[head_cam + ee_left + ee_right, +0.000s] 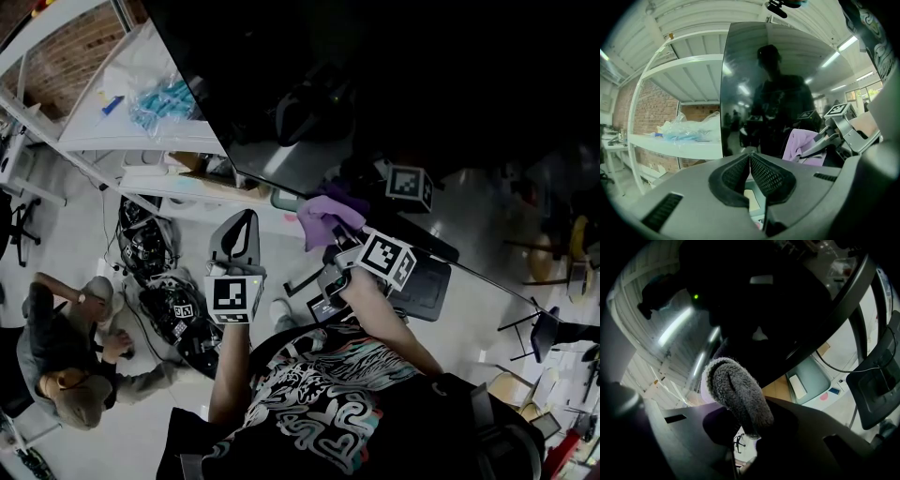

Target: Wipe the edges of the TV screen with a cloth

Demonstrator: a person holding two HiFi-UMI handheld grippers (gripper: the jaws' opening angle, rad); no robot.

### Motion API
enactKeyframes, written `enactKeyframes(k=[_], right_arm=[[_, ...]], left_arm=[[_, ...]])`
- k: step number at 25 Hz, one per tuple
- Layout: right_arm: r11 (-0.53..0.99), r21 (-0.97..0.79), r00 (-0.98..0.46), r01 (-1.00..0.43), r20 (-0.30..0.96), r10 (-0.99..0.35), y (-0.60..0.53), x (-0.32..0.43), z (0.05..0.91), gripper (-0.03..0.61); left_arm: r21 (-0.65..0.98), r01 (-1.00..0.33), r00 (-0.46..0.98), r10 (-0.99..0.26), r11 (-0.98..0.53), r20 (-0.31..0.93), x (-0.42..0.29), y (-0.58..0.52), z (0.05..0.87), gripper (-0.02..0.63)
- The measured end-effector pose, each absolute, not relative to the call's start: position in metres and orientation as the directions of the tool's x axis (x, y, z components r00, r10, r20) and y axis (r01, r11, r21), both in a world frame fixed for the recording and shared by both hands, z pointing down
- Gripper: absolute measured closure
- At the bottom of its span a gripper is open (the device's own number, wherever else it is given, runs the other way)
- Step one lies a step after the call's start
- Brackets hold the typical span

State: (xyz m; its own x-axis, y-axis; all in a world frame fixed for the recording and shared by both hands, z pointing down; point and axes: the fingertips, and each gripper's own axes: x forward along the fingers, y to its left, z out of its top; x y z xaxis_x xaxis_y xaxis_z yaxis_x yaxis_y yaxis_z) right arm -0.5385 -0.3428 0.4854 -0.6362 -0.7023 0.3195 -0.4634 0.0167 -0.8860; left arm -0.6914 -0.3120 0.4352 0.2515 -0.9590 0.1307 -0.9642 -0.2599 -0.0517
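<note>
Clamped in the right tool [330,246], the purple cloth [323,217] meets the TV screen's [403,84] bottom edge just ahead, and that edge runs off to either side. The left tool [240,234], jaws together and empty, hangs alongside.

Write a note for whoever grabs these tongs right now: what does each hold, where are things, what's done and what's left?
Left tongs: shut, empty, pointing at the TV screen.
Right tongs: shut on the purple cloth.
The cloth is up at the screen's lower edge; contact unclear.
Done: cloth is gripped and at the edge.
Left: wipe along the edges. How much is already wiped can't be told.
</note>
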Motion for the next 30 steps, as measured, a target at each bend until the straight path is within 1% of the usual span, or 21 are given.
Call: enactKeyframes(k=[21, 30], right_arm=[[0.061, -0.886, -0.681, -0.459, 0.307, -0.664, -0.361, -0.602, 0.485, 0.5], [0.071, -0.889, -0.69, -0.452, 0.298, -0.66, -0.367, -0.624, 0.485, 0.5]], left_arm=[[-0.044, -0.976, 0.207, -0.968, -0.215, 0.141, -0.743, -0.314, 0.443, 0.592], [-0.043, -0.975, 0.208, -0.967, -0.216, 0.145, -0.761, -0.32, 0.445, 0.592]])
